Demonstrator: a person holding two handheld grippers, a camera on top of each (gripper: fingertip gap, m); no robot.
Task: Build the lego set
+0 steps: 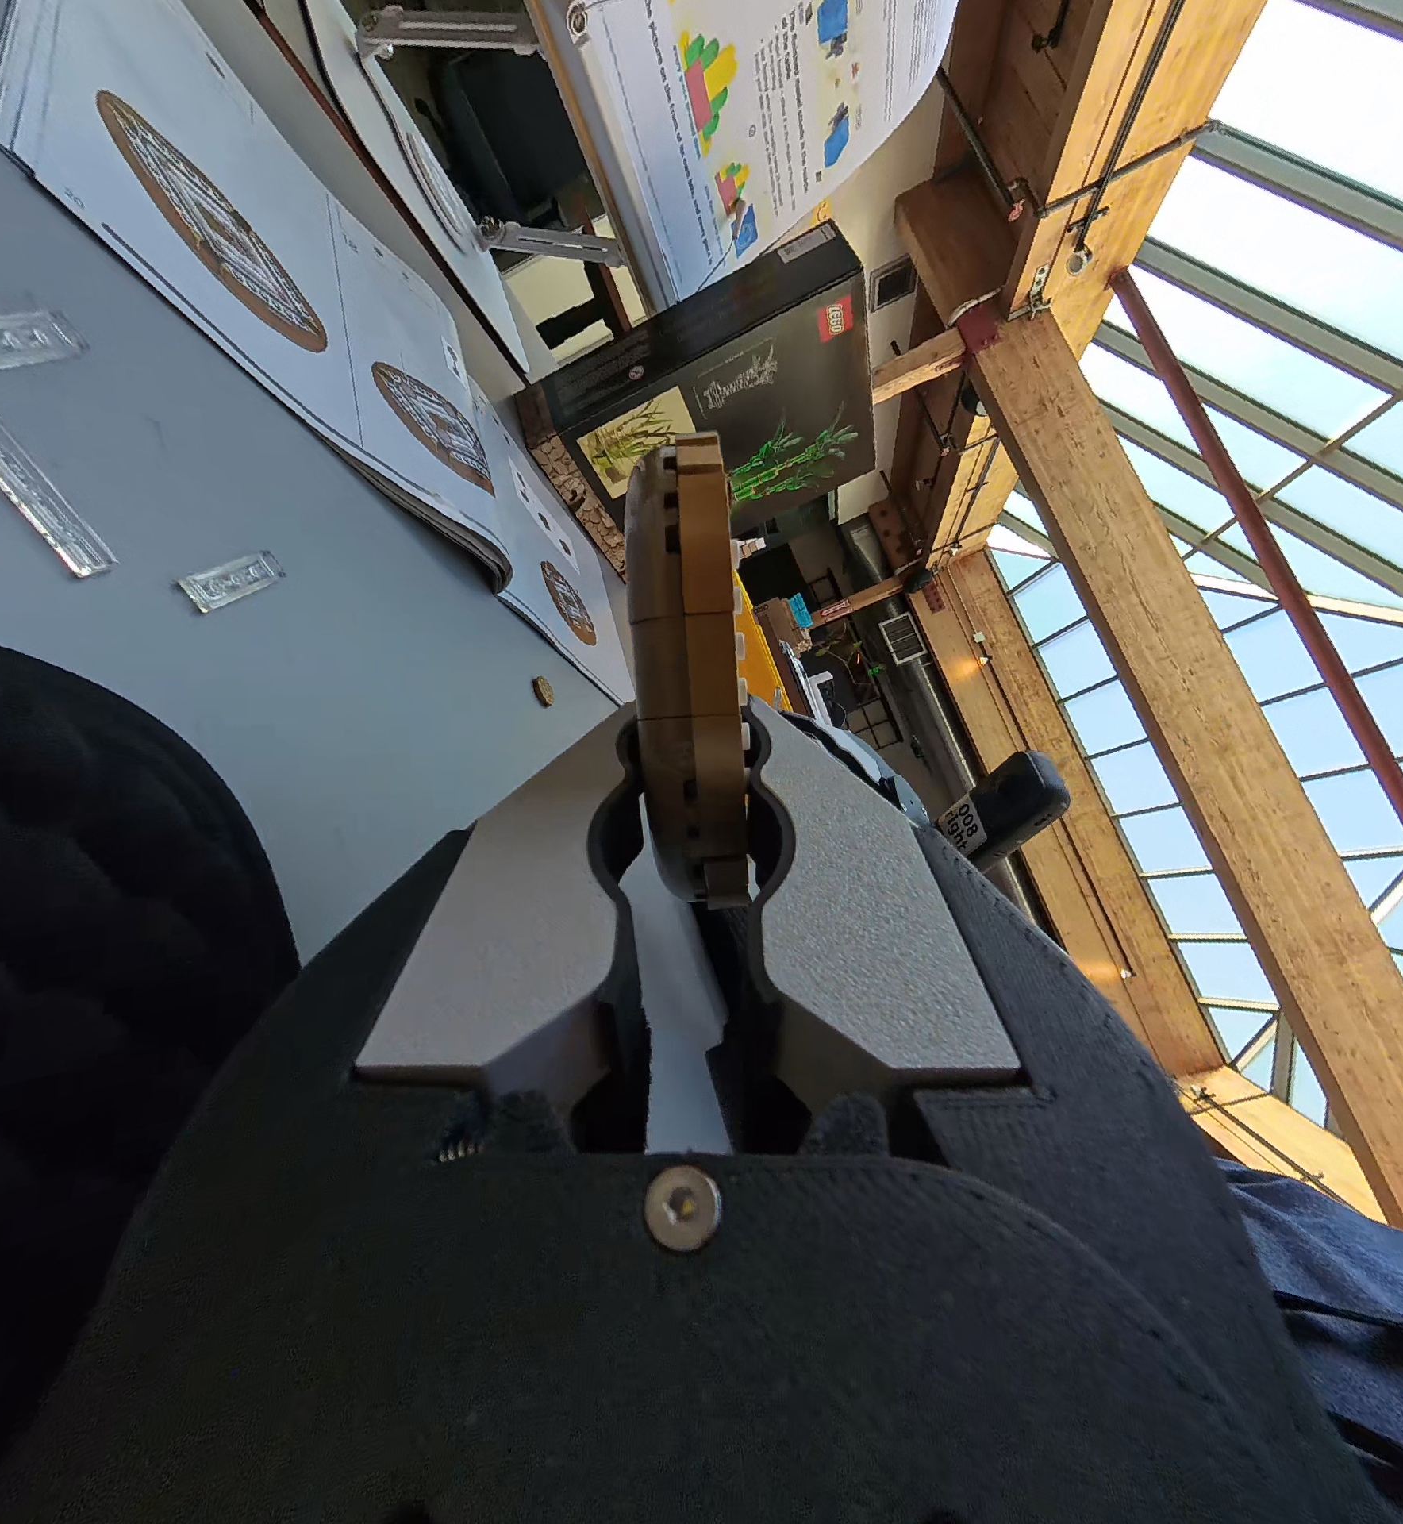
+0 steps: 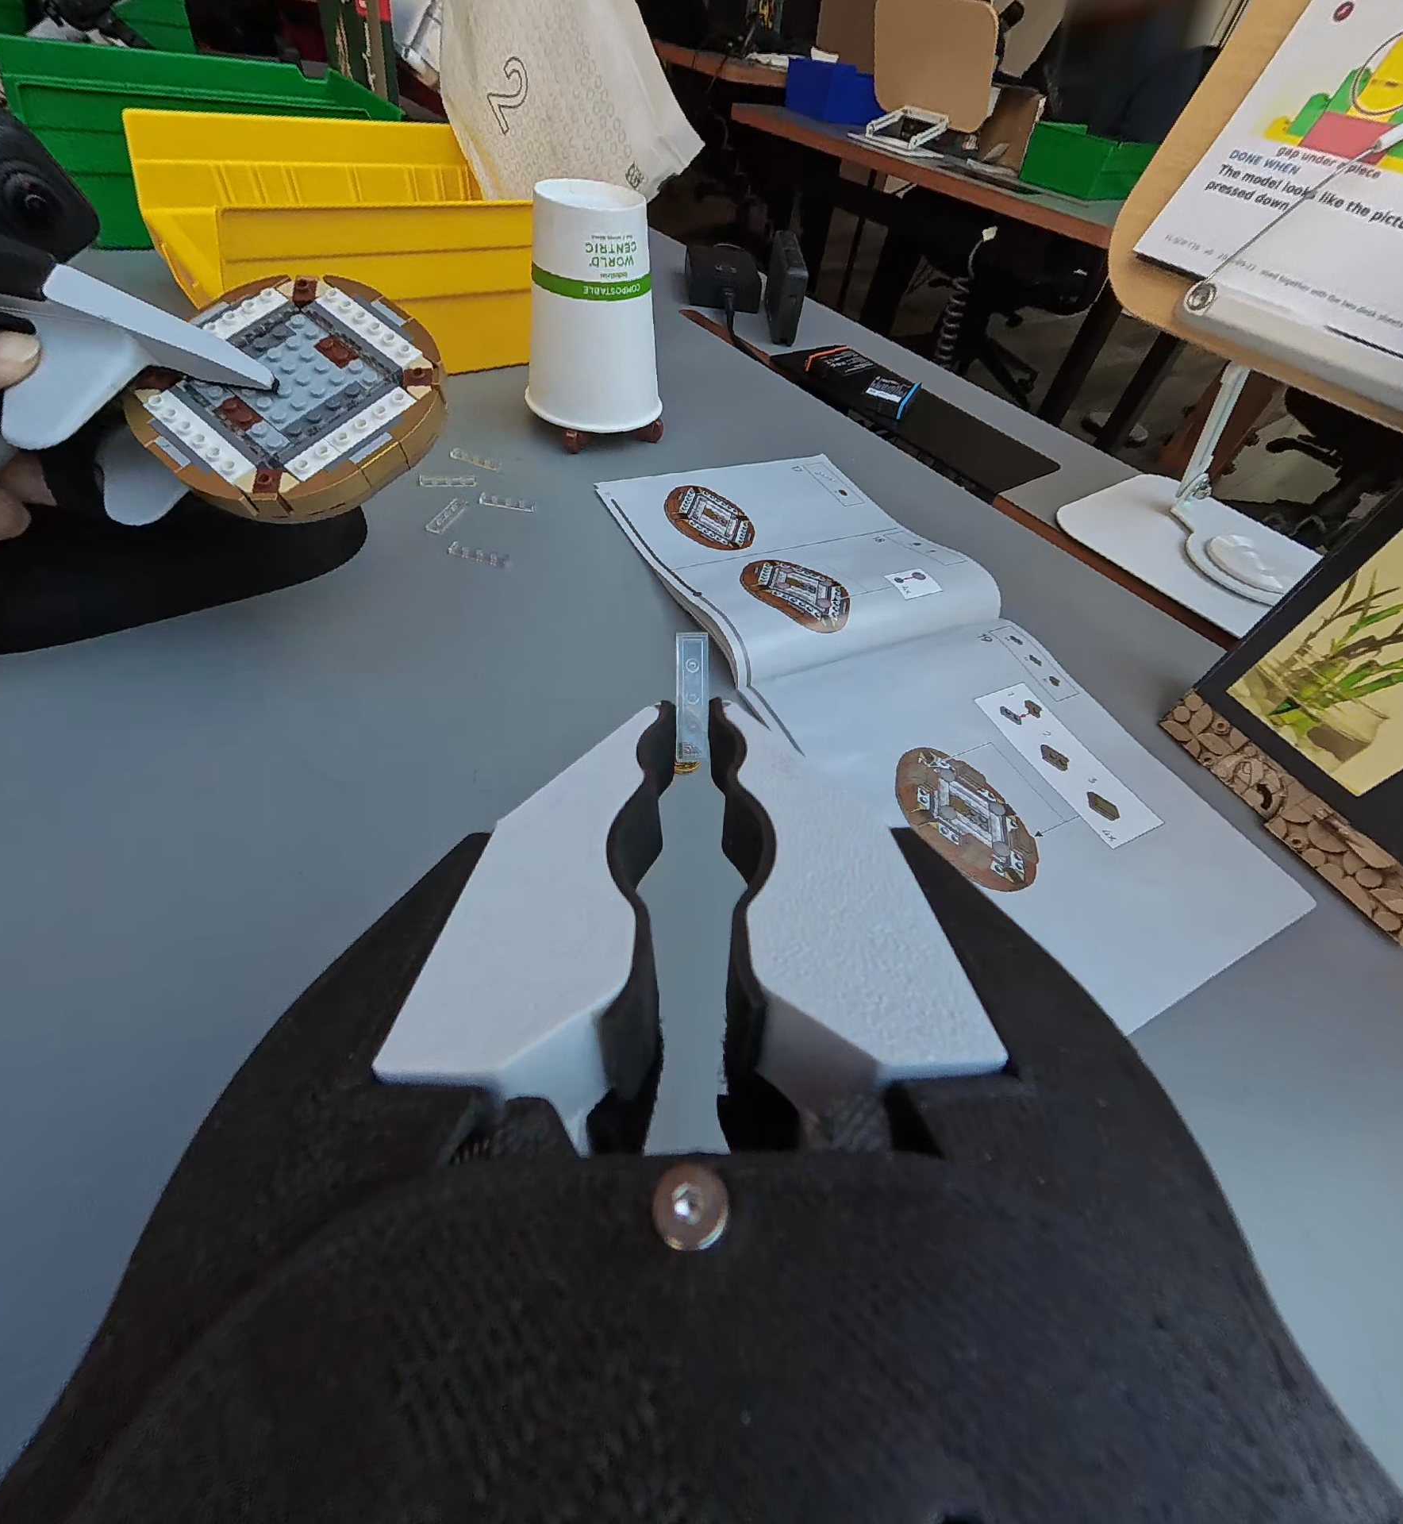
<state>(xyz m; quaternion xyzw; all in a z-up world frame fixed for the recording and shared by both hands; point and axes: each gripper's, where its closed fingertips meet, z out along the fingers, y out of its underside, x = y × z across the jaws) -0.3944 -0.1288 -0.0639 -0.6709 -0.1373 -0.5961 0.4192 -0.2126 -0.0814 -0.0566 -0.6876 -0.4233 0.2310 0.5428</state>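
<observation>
We see the left gripper (image 1: 694,812) closed on the round base (image 1: 686,651), gripping it by its edge so the disc stands on end in the left wrist view, tan rim toward the camera. In the right wrist view the same base (image 2: 286,396) is held up off the grey table (image 2: 269,742), tilted, its studded top of white, grey and reddish-brown bricks facing us, with one finger (image 2: 162,338) of the left gripper lying across it.

The right gripper (image 2: 692,726) is nearly closed, its fingertips pinching a clear strip (image 2: 690,701) that sticks up past them. A small tan piece shows at the strip's lower end; we cannot tell whether it is attached.

More clear strips (image 2: 476,515) lie loose on the table, just beyond the base. An open booklet (image 2: 888,684) lies to the right of the right gripper, with a dark box (image 2: 1358,684) standing at its far right edge. An upside-down paper cup (image 2: 595,313) stands on small brown pieces in front of a yellow bin (image 2: 335,206).
</observation>
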